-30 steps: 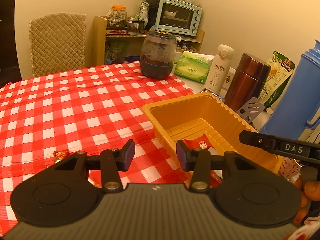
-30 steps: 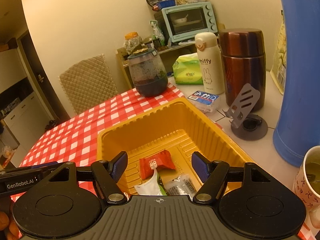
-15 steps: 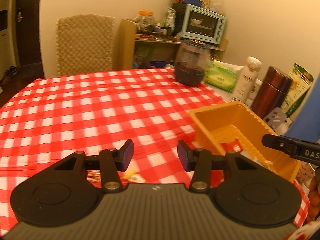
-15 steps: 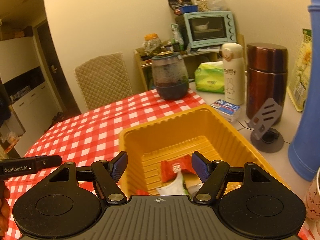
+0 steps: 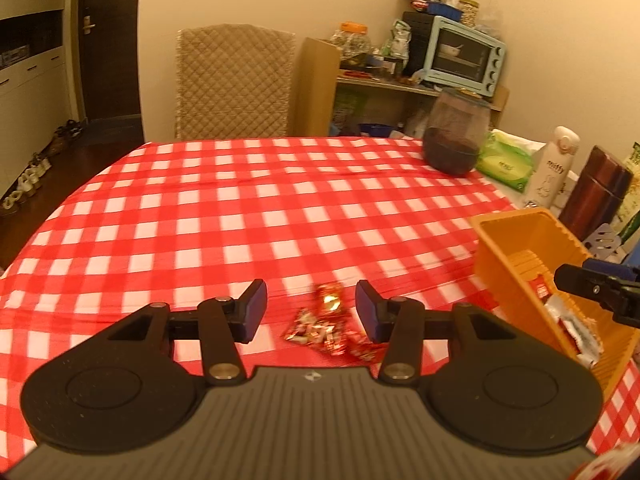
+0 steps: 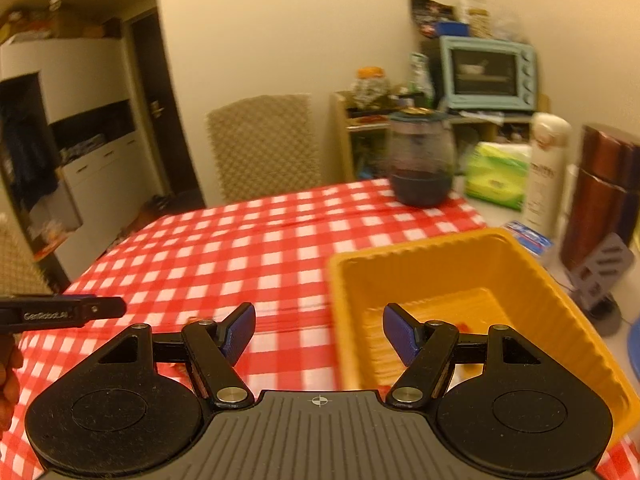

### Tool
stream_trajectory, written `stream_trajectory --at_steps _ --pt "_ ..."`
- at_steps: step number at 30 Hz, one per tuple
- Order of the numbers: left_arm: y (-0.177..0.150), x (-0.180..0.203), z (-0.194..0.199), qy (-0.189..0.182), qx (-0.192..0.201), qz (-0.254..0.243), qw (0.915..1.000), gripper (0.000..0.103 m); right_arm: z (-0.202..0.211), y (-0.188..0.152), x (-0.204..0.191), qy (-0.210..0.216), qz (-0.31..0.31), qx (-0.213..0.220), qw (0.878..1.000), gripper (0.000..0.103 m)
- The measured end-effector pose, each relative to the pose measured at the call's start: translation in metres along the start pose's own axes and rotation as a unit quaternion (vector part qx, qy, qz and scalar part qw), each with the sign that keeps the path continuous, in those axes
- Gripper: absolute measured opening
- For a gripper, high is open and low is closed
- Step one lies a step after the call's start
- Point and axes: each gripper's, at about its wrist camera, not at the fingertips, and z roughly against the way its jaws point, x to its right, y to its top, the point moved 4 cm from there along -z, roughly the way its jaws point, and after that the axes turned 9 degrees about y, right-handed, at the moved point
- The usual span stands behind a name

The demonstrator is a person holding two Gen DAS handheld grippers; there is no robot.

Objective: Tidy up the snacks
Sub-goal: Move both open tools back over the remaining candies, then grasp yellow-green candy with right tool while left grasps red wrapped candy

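Note:
Small red-wrapped snacks [image 5: 322, 322] lie in a loose pile on the red-and-white checked tablecloth [image 5: 248, 216]. My left gripper [image 5: 311, 308] hovers just over them, open, with nothing pressed between its pads. To the right stands the orange tray [image 5: 516, 256] holding several wrapped snacks [image 5: 572, 324]. In the right wrist view my right gripper [image 6: 319, 332] is open and empty, straddling the left rim of the orange tray [image 6: 472, 256]. A tip of the left gripper [image 6: 64, 312] shows at the left edge there.
At the table's far right stand a dark glass jar [image 5: 456, 136], a green tissue pack [image 5: 504, 164], a white bottle [image 5: 552, 168], a brown flask [image 5: 596, 188] and a grey phone stand [image 6: 600, 268]. A quilted chair [image 5: 232, 80] and a shelf with a blue oven [image 5: 460, 54] are behind.
Both grippers have swung left across the table. The tray has slid to the right in both views, and the pile of red snacks has come between the left fingers.

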Motion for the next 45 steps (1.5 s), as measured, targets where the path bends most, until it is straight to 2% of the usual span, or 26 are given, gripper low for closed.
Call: stream_trajectory --at_steps 8,17,23,27,31,37,41,45 --pt "-0.012 -0.020 -0.004 0.019 -0.012 -0.014 0.9996 0.047 -0.038 -0.009 -0.036 0.037 0.053 -0.039 0.997 0.070" --pt "-0.020 -0.038 -0.014 0.027 -0.030 -0.009 0.9992 0.048 -0.086 -0.024 -0.041 0.064 0.068 -0.102 0.990 0.070" --pt "-0.020 -0.038 -0.022 0.020 -0.036 -0.013 0.9991 0.049 -0.111 -0.030 -0.039 0.089 0.078 -0.122 0.985 0.069" --pt "-0.023 -0.036 -0.030 0.017 -0.044 -0.017 0.9987 0.049 -0.127 -0.038 -0.035 0.087 0.083 -0.144 0.982 0.054" --pt "-0.026 -0.035 -0.035 0.015 -0.051 -0.017 0.9984 0.049 -0.135 -0.040 -0.030 0.083 0.079 -0.151 0.982 0.052" --pt "-0.027 -0.033 -0.039 0.010 -0.057 -0.015 0.9982 0.049 -0.154 -0.052 -0.039 0.108 0.096 -0.182 0.973 0.052" --pt "-0.030 -0.032 -0.041 0.005 -0.062 -0.011 0.9980 0.049 -0.156 -0.056 -0.046 0.118 0.110 -0.181 0.970 0.049" --pt "-0.035 -0.026 -0.042 -0.003 -0.068 -0.016 0.9975 0.049 -0.158 -0.057 -0.052 0.116 0.129 -0.179 0.969 0.030"
